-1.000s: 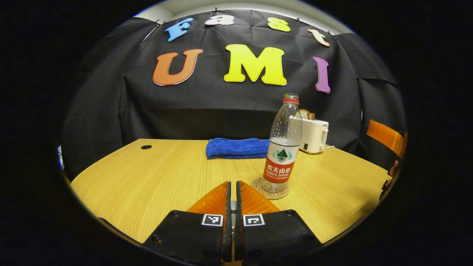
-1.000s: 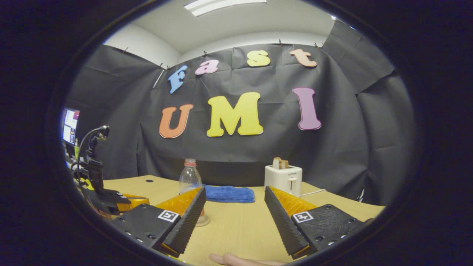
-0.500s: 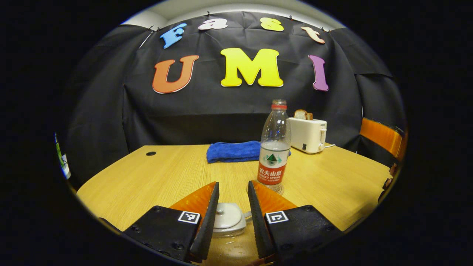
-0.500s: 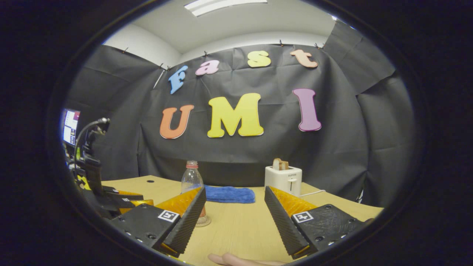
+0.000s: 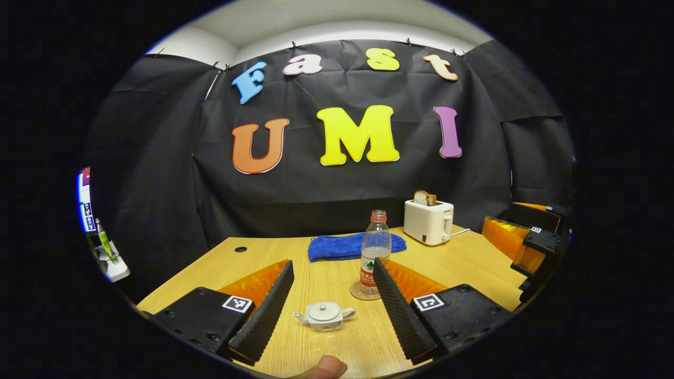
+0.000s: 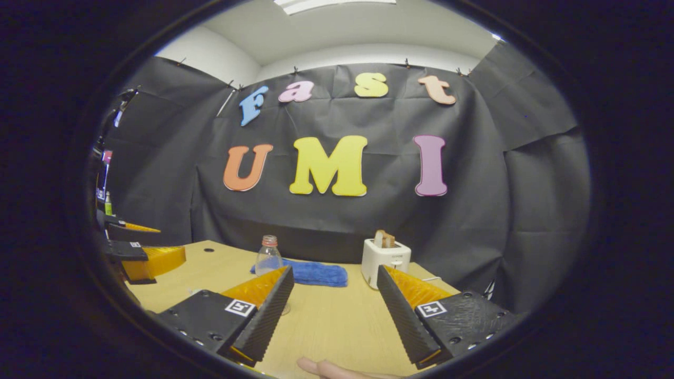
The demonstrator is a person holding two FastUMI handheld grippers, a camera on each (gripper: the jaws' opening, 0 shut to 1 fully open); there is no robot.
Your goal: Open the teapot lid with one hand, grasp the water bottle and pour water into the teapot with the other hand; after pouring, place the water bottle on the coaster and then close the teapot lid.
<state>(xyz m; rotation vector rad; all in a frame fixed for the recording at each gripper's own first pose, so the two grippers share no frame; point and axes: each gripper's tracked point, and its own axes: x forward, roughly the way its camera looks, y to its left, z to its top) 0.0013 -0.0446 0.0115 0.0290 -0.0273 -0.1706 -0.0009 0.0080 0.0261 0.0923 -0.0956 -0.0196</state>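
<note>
A small white teapot (image 5: 325,316) with its lid on sits on the wooden table (image 5: 326,273), low between the fingers of my open left gripper (image 5: 333,281), which is raised well back from it. Behind the teapot, a clear water bottle (image 5: 374,252) with a red label stands upright on a round coaster (image 5: 358,292). The right gripper view has the bottle (image 6: 268,256) partly behind one finger of my open right gripper (image 6: 333,287), which holds nothing. The right gripper (image 5: 526,247) appears at the right edge of the left gripper view, and the left gripper (image 6: 142,258) at the far left of the right gripper view.
A folded blue towel (image 5: 347,246) lies at the back of the table. A white toaster (image 5: 427,221) holding a slice of bread stands to its right, with a cord. A fingertip (image 5: 324,367) pokes in at the bottom edge. A screen (image 5: 84,200) sits far left.
My left gripper went from shut to wide open and drew up and back, so the lidded teapot now sits small on the table. The right gripper shifted back and a little right.
</note>
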